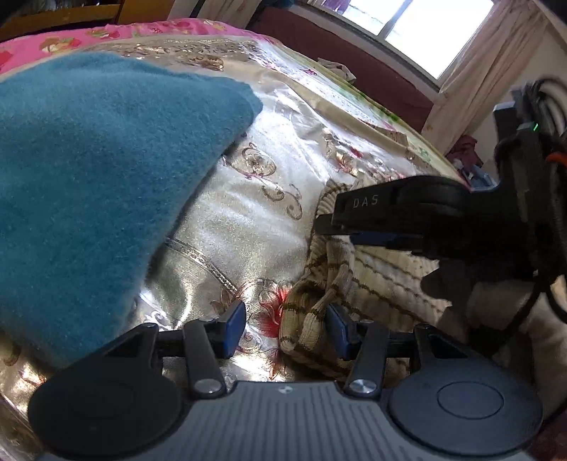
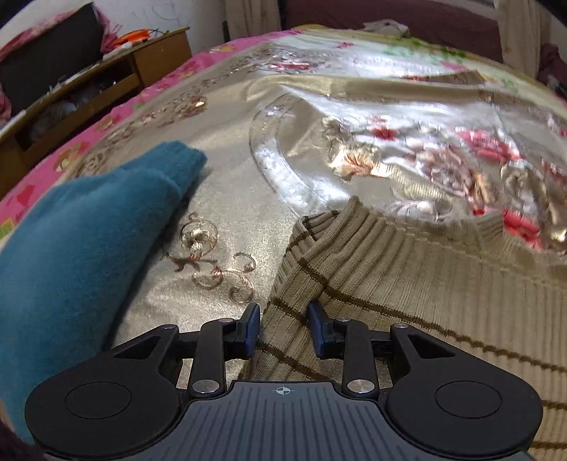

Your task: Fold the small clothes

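Now the beige striped sweater [image 2: 407, 283] is lying spread over the shiny gold floral bedspread [image 2: 226, 220], its ribbed hem running roughly across the right wrist view and its near left edge, a folded ridge of knit, running straight away from the right gripper [image 2: 283, 328]. That ridge is passing between the right jaws, which are standing partly apart around it; the pads look close to the cloth, but I cannot tell whether they are pressing on it. In the left wrist view the same sweater [image 1: 375, 269] is sitting to the right and ahead, with a bunched ribbed fold reaching toward the left gripper [image 1: 285, 329], whose jaws are standing apart with only the bedspread and the fold's tip between them, not clamped on anything. The right gripper is showing there too, coming in from the right over the sweater. So the right hand is looking the nearer one to the edge that a fold would start from, and the lift would likely go across the garment, away from that edge. A teal fleece garment [image 2: 81, 255] is lying folded to the left, apart from the sweater. Beyond the bed a window [image 1: 418, 32] with pale curtains is letting in daylight, and a wooden cabinet [image 2: 106, 85] is standing past the pink border
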Motion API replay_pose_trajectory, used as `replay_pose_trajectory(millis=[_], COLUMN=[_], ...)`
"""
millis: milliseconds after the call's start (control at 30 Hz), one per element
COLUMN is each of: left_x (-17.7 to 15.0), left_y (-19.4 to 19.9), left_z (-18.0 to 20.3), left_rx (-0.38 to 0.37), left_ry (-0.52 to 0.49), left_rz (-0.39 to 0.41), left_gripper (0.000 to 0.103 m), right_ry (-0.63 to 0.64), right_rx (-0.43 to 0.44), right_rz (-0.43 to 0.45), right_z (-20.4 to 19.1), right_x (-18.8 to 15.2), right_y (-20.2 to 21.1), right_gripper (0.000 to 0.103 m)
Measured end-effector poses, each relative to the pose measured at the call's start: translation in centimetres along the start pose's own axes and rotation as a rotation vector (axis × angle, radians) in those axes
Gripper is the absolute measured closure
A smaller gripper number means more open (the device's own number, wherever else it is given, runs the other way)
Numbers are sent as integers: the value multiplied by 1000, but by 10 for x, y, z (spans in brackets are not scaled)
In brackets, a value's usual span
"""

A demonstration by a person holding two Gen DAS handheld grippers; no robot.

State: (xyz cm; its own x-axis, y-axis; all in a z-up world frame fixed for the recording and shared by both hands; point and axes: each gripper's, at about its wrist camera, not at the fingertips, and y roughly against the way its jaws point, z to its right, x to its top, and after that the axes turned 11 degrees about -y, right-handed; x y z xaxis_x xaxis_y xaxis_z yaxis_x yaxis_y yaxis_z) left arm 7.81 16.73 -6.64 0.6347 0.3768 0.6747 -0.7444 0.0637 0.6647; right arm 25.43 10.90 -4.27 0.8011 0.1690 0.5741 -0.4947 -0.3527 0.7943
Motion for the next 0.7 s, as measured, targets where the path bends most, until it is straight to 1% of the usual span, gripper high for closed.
replay_pose_trajectory(millis=[100,233,367,467,700], left_x=[-1,-3,-5,-5,-3], left_y=[0,3,3,2,4], left_z=[7,9,17,15,9], left_rx=[32,63,91,87,62], left_ry=[-41,-54,-97,-90,-57], left_rz=[7,17,15,7,15], left_gripper=[49,49,49,49,49], right_ry=[23,48,54,65,87], right_rx=[7,5,-1,-15,-35], right_rz=[14,46,55,51,46], right_z=[-2,1,4,3,0], right_x=[-3,-8,-10,-11,-15], right_y=[12,30,37,38,40], right_gripper=[73,73,73,73,73])
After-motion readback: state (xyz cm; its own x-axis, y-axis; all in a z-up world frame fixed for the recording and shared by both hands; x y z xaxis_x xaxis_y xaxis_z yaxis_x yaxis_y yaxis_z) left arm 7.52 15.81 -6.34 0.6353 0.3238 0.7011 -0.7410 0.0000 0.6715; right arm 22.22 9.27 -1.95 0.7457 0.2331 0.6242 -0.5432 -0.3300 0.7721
